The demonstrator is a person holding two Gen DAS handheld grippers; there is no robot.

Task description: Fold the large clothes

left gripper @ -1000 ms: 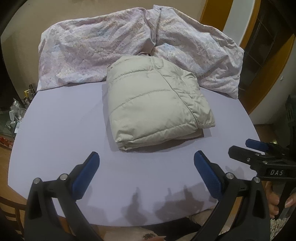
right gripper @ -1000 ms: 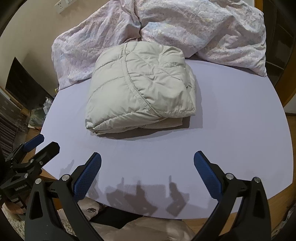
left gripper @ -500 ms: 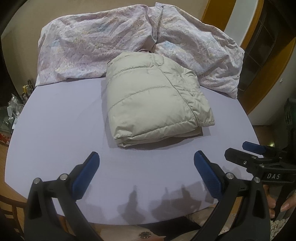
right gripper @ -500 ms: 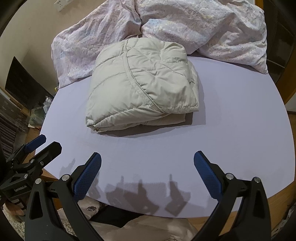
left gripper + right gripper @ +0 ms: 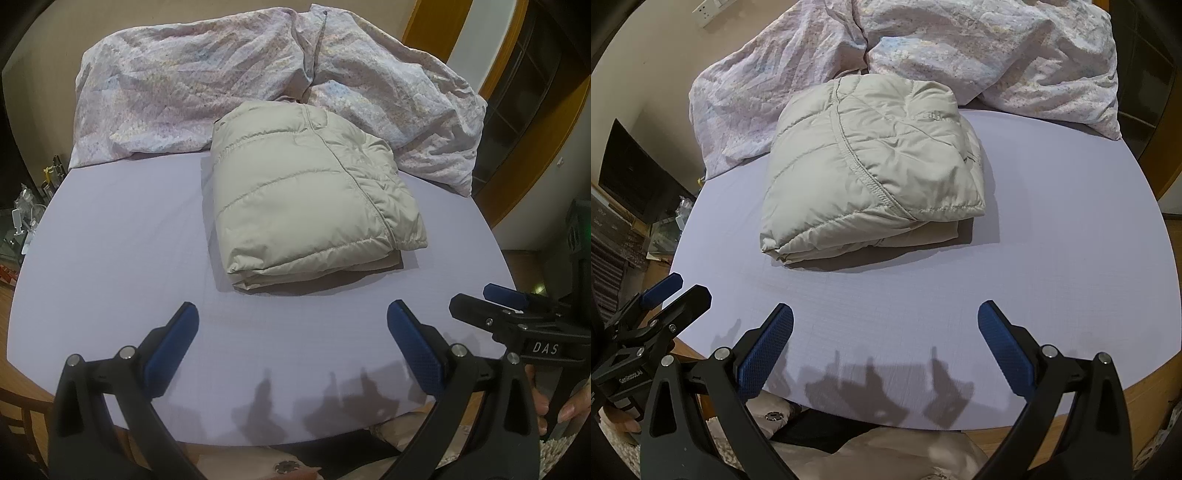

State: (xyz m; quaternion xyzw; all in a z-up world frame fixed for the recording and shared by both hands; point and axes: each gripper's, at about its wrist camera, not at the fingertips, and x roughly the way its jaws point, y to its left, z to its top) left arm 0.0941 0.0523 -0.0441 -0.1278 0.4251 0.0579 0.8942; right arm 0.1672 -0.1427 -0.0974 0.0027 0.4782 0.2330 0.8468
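Low in each frame, both hand-held grippers are held with jaws wide apart and empty: the left hand-held gripper [image 5: 291, 347] and the right hand-held gripper [image 5: 886, 347] hover over the near edge of the lilac surface [image 5: 110, 236]. Beyond them, at frame centre, the jacket [image 5: 306, 206] lies folded into a thick packet, its far side against the crumpled quilt [image 5: 192, 99]. It looks light, puffy and slick, likely to spring open; pinching a stitched hem or seam should hold best.
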